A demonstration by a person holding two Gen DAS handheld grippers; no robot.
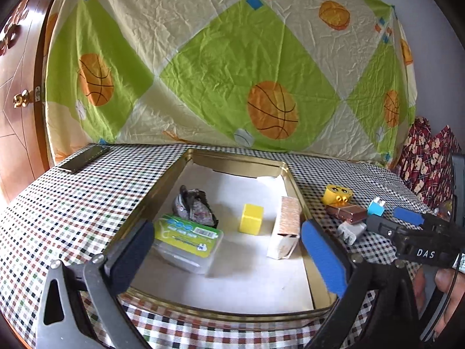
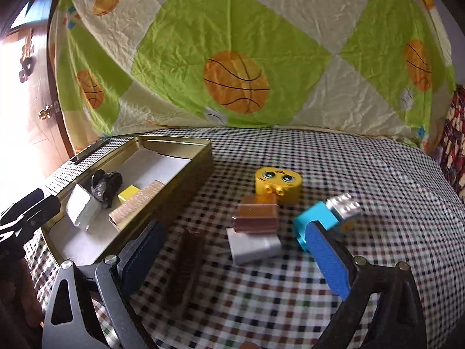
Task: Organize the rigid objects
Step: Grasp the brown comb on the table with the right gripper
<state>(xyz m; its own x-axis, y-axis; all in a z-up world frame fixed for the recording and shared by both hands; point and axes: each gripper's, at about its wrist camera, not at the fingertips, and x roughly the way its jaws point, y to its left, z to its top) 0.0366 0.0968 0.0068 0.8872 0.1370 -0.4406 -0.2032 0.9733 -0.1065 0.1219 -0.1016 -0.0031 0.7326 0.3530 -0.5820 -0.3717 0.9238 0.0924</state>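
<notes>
One checked cloth [image 1: 72,203] covers the tabletop; one gold metal tin [image 1: 244,160], rectangular and paper-lined, holds five things, among them a clear plastic box [image 1: 186,244], a copper carton [image 1: 286,226] and a yellow cube [image 1: 251,218]; both grippers, left [image 1: 229,256] and right [image 2: 235,250], gape wide, holding nothing.

On the counter [image 1: 72,192] stands an open tin [image 1: 186,157] that holds a plastic case [image 1: 189,238] at its left, a cube [image 1: 251,218] in the middle and a carton [image 1: 286,226] along its right wall, while to the right of the tin lie a face block [image 2: 277,184], a stacked brick [image 2: 255,216] before it and an adapter [image 2: 254,247] nearest.
</notes>
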